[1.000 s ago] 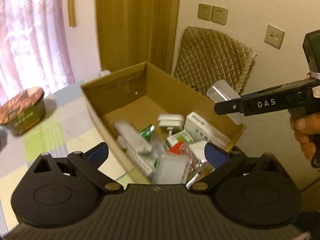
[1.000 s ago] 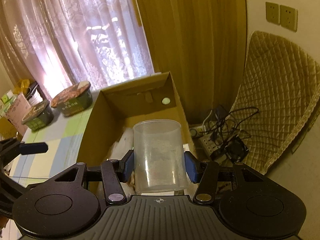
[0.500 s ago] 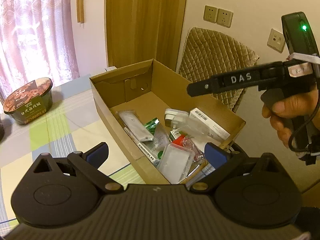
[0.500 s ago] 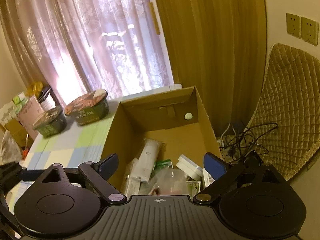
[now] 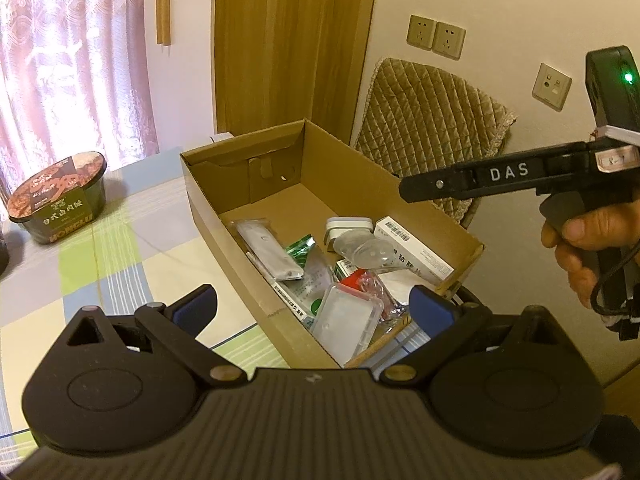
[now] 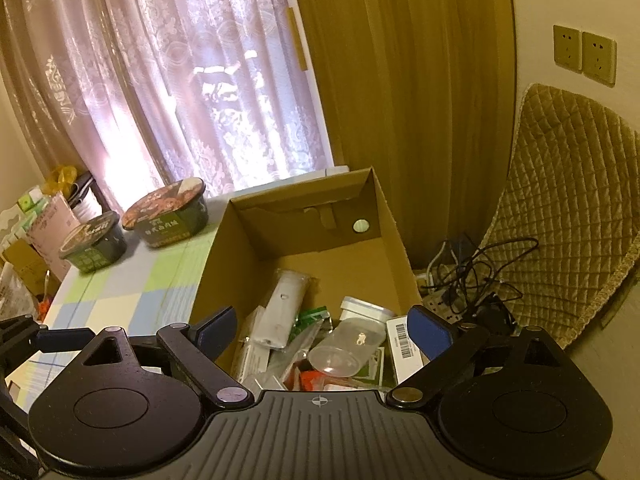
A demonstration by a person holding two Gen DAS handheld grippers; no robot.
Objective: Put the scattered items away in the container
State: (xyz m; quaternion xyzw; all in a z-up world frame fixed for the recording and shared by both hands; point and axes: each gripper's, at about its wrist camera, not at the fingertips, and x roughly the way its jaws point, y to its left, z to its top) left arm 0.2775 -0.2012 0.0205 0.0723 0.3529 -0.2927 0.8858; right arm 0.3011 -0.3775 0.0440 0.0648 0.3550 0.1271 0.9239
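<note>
An open cardboard box [image 5: 208,204] [image 6: 384,216] stands on the table's right edge and holds several small items. A clear plastic cup [image 5: 366,250] [image 6: 346,344] lies on its side on top of them, beside a white barcoded carton [image 5: 416,248] and a clear lidded case [image 5: 346,326]. My left gripper [image 5: 316,306] hovers open above the box's near end, empty. My right gripper [image 6: 320,326] is open and empty above the box; in the left wrist view it shows at the right as a black bar [image 5: 480,178] held by a hand [image 5: 588,240].
Two instant noodle bowls [image 6: 168,212] [image 6: 94,246] sit on the checked tablecloth [image 5: 112,248] left of the box. A quilted chair back [image 5: 428,120] and tangled cables with a power strip [image 6: 468,280] lie right of the table. Curtains and a wooden panel stand behind.
The right gripper opened and let the clear cup go; the cup now lies in the box. The right gripper then pulled back and up. The left gripper drew back slightly.
</note>
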